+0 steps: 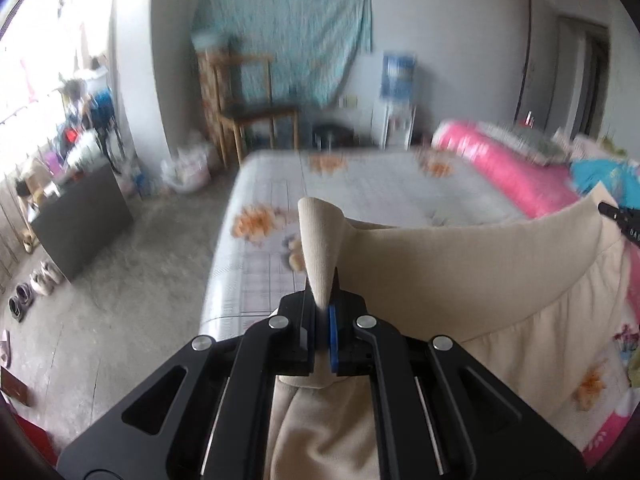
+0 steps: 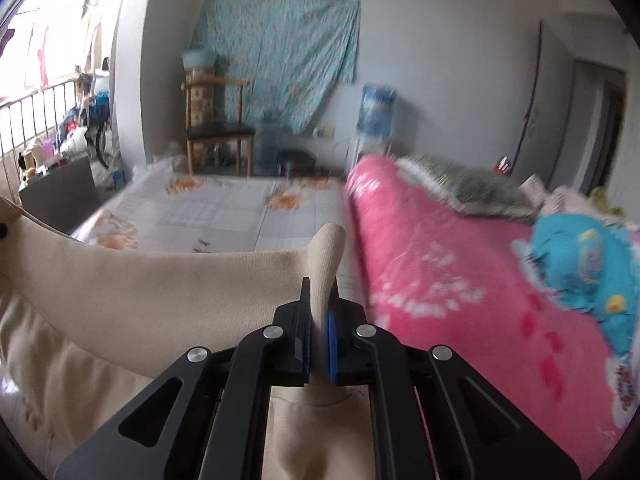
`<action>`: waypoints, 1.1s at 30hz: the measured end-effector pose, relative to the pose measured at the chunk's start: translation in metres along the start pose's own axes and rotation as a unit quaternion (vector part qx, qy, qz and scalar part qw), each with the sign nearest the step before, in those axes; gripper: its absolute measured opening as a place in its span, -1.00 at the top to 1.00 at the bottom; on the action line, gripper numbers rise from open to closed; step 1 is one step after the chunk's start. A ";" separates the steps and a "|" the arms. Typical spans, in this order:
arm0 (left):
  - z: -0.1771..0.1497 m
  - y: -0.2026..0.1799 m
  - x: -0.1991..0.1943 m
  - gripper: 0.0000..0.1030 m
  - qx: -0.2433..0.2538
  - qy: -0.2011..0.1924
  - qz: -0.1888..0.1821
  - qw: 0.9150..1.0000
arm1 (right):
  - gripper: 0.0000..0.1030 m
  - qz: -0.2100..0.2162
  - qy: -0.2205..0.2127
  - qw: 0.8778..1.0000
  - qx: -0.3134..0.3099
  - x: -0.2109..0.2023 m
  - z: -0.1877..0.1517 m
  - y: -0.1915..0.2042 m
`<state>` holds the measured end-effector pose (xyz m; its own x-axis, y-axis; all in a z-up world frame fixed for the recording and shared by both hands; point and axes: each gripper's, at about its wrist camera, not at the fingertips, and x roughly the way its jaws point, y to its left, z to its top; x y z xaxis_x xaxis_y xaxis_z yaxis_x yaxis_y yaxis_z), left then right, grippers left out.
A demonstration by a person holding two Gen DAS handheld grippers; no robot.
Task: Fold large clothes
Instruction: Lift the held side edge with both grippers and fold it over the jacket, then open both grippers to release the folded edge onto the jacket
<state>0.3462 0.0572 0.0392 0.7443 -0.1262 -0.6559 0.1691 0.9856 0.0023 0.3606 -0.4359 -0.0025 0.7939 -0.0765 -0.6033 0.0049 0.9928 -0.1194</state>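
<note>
Above the foot of the bed (image 1: 272, 184), the left gripper (image 1: 320, 316) tilts downward with its jaws pinched tight on a corner of the beige garment (image 1: 460, 264) — a tuft of the ribbed band sticks up past the pads. From there the band runs taut to the right, where the black tip of the right gripper (image 1: 618, 214) shows at the frame's edge. In the right wrist view the right gripper (image 2: 319, 320) is angled down the same way, its jaws closed on the opposite corner of the same band, with a similar tuft standing above them. The garment (image 2: 140, 280) stretches leftward between the two tools and its body sags below them, hanging over the patterned sheet (image 2: 224, 216). Just to the right lies a pink quilt (image 2: 440, 264) with a blue bundle (image 2: 592, 264) on top of it — perhaps a folded blanket, though blur makes that hard to judge. A wooden chair (image 1: 248, 112) stands beyond the bed, against the wall hung with a teal cloth (image 1: 288, 28).
</note>
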 end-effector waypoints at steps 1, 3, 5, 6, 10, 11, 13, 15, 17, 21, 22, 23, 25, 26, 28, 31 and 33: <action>0.000 0.005 0.026 0.88 -0.013 0.031 -0.005 0.999 | 0.85 0.007 0.022 1.000 0.000 0.018 -0.001 0.000; -0.008 0.014 0.071 0.74 -0.027 0.091 0.000 0.996 | 0.67 0.015 0.086 0.996 0.010 0.063 -0.008 -0.001; -0.018 0.029 0.095 0.41 -0.042 0.117 0.021 0.992 | 0.62 0.009 0.111 0.993 0.027 0.079 -0.017 -0.008; -0.019 0.034 0.093 0.38 -0.052 0.110 0.020 0.992 | 0.61 0.018 0.110 0.993 0.045 0.078 -0.021 -0.016; -0.023 0.049 0.053 0.41 -0.080 0.056 -0.005 0.995 | 0.60 0.048 0.087 0.992 0.080 0.043 -0.030 -0.034; -0.024 0.048 0.043 0.41 -0.078 0.049 -0.015 0.996 | 0.60 0.057 0.085 0.991 0.081 0.034 -0.033 -0.036; -0.030 0.036 0.019 0.41 -0.061 0.042 -0.054 0.996 | 0.60 0.080 0.087 0.990 0.072 0.010 -0.046 -0.032; -0.042 0.025 0.002 0.41 -0.047 0.049 -0.086 0.994 | 0.60 0.096 0.096 0.989 0.058 -0.010 -0.059 -0.028; -0.057 0.013 -0.010 0.41 -0.035 0.063 -0.106 0.992 | 0.60 0.115 0.106 0.986 0.050 -0.032 -0.077 -0.024; -0.101 -0.001 -0.013 0.41 -0.018 0.106 -0.078 0.991 | 0.62 0.123 0.131 0.982 0.052 -0.051 -0.116 -0.021; -0.113 -0.001 -0.007 0.40 -0.017 0.121 -0.060 0.991 | 0.62 0.114 0.146 0.981 0.052 -0.048 -0.128 -0.022; -0.120 0.001 -0.006 0.36 -0.014 0.121 -0.047 0.991 | 0.65 0.103 0.160 0.981 0.049 -0.043 -0.139 -0.024; -0.127 0.007 -0.009 0.35 -0.014 0.105 -0.033 0.994 | 0.68 0.107 0.154 0.981 0.048 -0.039 -0.150 -0.028; -0.126 0.010 -0.007 0.35 -0.018 0.107 -0.027 0.994 | 0.68 0.108 0.153 0.981 0.056 -0.038 -0.147 -0.030; -0.126 0.019 -0.013 0.35 -0.036 0.105 -0.029 0.993 | 0.68 0.096 0.151 0.982 0.064 -0.046 -0.140 -0.029; -0.122 0.025 -0.026 0.34 -0.042 0.088 -0.031 0.995 | 0.61 0.088 0.150 0.983 0.061 -0.055 -0.134 -0.022; -0.116 0.022 -0.034 0.33 -0.039 0.074 -0.046 0.995 | 0.56 0.113 0.141 0.981 0.070 -0.059 -0.122 -0.016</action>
<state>0.2496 0.0960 -0.0259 0.6241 -0.2041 -0.7542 0.1766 0.9771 -0.1184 0.2398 -0.4583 -0.0614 0.5843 0.1448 -0.7985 -0.0524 0.9886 0.1410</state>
